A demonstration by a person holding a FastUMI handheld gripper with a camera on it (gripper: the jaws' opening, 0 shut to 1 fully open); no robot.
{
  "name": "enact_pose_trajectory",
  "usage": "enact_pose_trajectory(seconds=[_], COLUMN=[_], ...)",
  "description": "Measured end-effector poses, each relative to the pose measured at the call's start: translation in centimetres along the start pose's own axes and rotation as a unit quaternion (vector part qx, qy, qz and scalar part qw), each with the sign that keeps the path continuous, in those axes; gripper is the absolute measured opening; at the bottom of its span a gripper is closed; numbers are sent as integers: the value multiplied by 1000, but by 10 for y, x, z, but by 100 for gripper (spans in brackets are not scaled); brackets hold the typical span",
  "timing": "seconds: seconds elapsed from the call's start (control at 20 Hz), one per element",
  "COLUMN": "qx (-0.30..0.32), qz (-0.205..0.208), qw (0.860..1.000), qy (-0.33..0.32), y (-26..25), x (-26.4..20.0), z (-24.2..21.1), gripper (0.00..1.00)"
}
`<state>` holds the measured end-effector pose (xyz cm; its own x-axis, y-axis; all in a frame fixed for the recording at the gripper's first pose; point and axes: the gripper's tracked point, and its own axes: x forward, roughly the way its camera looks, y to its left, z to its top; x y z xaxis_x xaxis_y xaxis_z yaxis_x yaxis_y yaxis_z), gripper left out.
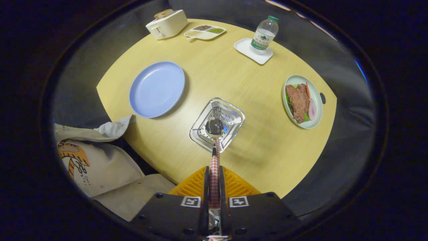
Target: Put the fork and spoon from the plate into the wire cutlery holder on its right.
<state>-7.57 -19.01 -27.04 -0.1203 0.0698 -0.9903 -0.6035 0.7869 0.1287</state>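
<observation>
Spoon (214,150) with a shiny metal bowl and a red-and-white checked handle is clamped by its handle between both fingers of the gripper (214,174). Its long axis runs straight ahead along the fingers, bowl pointing away, hanging over the open top of the wire cutlery holder (200,134). The blue plate (157,88) beside the holder sits bare.

The spoon (214,147), held tight between the fingers of the gripper (214,180), has a red and white checked handle and a shiny silver bowl. The wire cutlery holder (216,124) is silver too. The plate (157,89) is light blue. The table (214,80) is pale yellow wood. The bottle (264,35) has a green cap.
</observation>
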Motion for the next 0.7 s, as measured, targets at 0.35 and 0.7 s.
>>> enact_pose_trajectory(seconds=[0.35,0.7], qx=[29,65], qz=[6,20], qw=[998,975], qy=[-50,-210], y=[0,16], x=[-7,-43], z=[17,54], gripper=[55,100])
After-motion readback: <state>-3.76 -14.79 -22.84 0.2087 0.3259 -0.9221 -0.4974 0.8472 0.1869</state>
